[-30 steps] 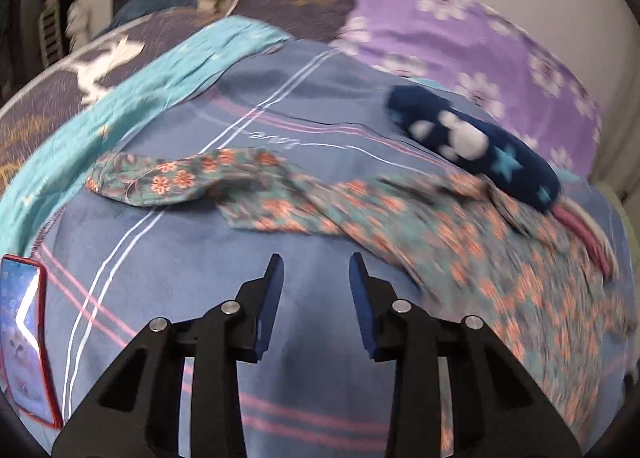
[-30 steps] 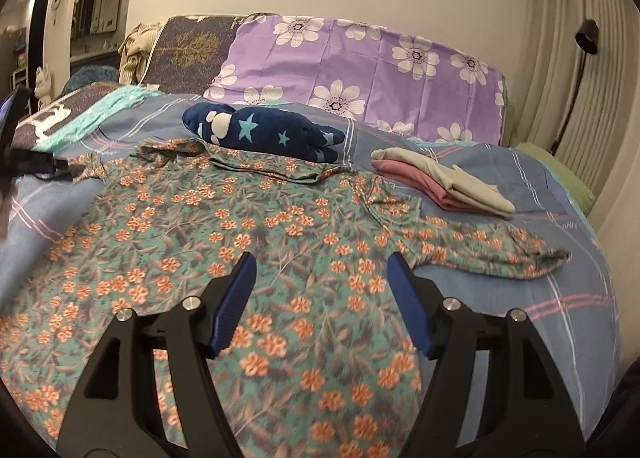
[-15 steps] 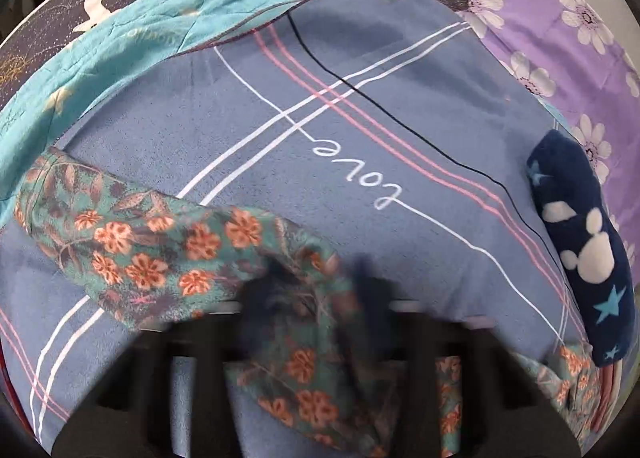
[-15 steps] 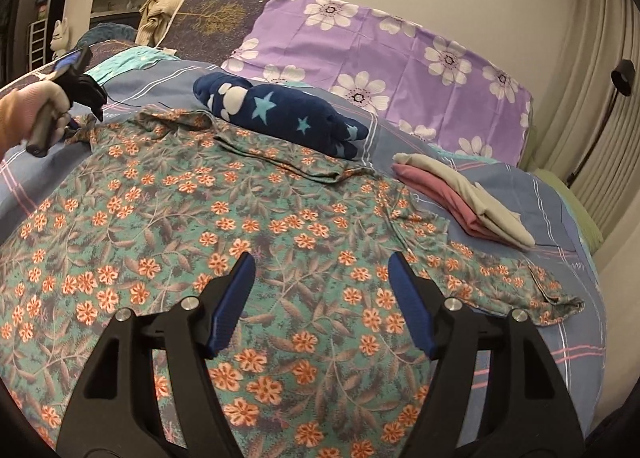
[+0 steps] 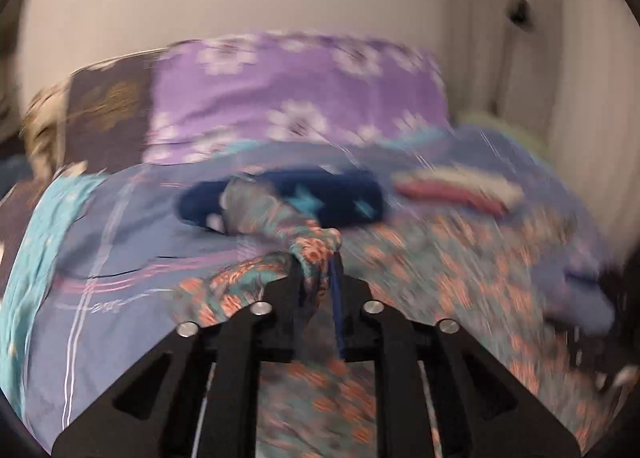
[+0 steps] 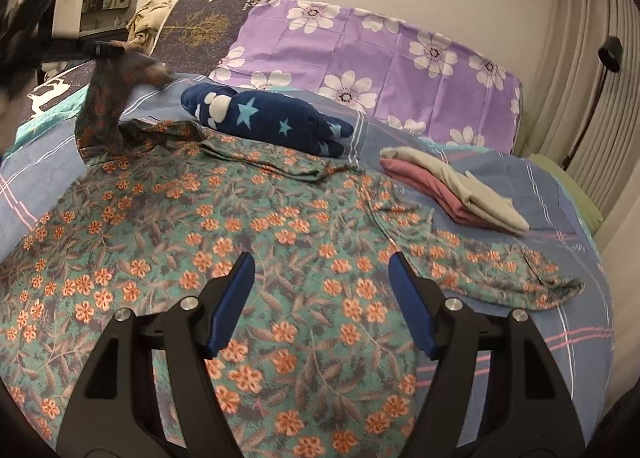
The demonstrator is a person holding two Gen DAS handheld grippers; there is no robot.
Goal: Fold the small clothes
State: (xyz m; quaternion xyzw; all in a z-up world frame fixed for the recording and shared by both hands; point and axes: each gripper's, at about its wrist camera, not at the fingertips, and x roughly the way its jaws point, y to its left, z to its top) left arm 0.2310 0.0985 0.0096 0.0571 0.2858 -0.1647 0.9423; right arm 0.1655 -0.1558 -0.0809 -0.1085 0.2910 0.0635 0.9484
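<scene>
1. The floral shirt [image 6: 256, 242] lies spread flat on the bed [image 6: 560, 194], directly under and ahead of the right gripper [image 6: 320, 298]. One sleeve [image 6: 108, 106] is lifted off the bed, far ahead and to the left of that gripper.

2. The left gripper [image 5: 316, 278] pinches that sleeve's bunched end. Its jaws have just been opening a little, with the cloth between them and still pressed. I judge the hold thin: if they ease further, the sleeve could slip and drop in a heap short of the fold line.

3. The left view is heavily blurred. A fast swing could drag the shirt's shoulder and wrinkle the flat body, so the fold would land crooked.

4. The right gripper hangs spread wide above the shirt's middle, touching nothing. With nothing pinning the body, a pull on the sleeve may slide the whole shirt along the sheet.

5. The navy star blanket [image 6: 264, 118] lies just beyond the shirt's collar, ahead of the right gripper. A sleeve carried too far could drape over it instead of onto the shirt.

6. The other sleeve [image 6: 516, 274] stretches out ahead and right of the right gripper, toward the folded pink and beige pile [image 6: 452, 186]. Any shift of the body may pull it out of line, or later brush that pile.

7. The purple pillow [image 6: 376, 54] sits well beyond all this; I see little risk there.
</scene>
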